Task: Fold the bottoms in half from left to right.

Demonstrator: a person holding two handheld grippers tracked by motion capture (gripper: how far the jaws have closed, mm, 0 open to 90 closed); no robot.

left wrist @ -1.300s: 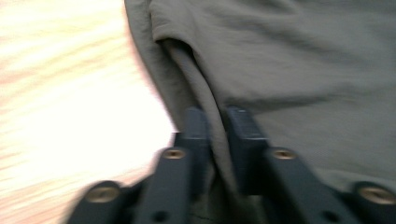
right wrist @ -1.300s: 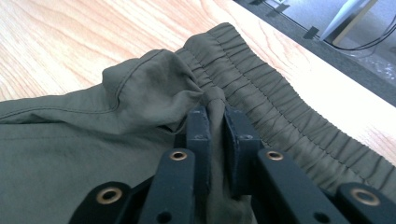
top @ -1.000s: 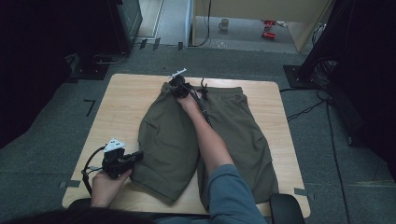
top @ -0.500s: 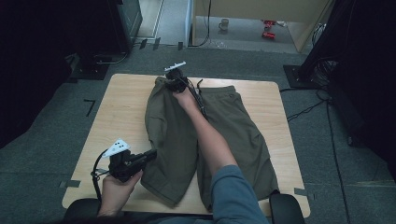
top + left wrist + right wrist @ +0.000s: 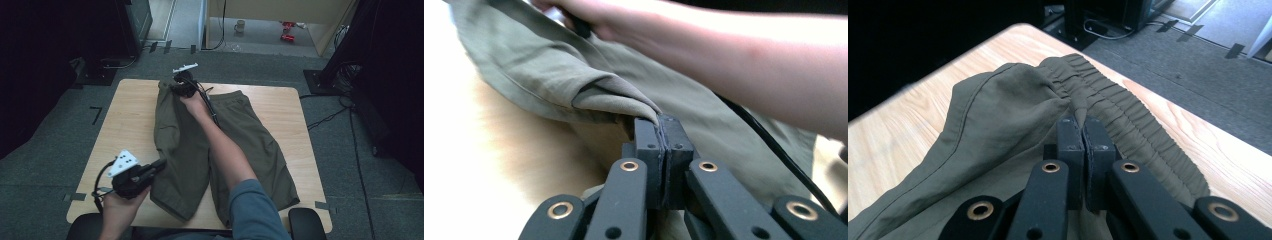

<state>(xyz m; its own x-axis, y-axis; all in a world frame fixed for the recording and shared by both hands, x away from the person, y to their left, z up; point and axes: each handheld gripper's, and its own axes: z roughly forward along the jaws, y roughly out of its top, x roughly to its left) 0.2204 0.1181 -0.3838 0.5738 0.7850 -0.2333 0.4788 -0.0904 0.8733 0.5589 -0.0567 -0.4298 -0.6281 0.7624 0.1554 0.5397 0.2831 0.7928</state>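
A pair of olive-green shorts [image 5: 250,135] lies on the wooden table [image 5: 125,120], its left leg lifted and folded over toward the middle. My left gripper [image 5: 159,164] is shut on the hem of that left leg [image 5: 624,100] near the table's front. My right gripper [image 5: 172,85] is shut on the elastic waistband [image 5: 1083,95] at the far edge of the table. The right forearm [image 5: 225,150] lies across the shorts. In both gripper views the jaws press together with cloth pinched between the pads.
Bare wood lies to the left of the shorts and along the right edge [image 5: 300,130]. Cables [image 5: 325,117] trail over the grey carpet to the right. A dark chair back [image 5: 305,225] stands at the table's front.
Both grippers have risen and moved right, drawing the left half of the shorts off the wood and over toward the middle. More bare table shows on the left.
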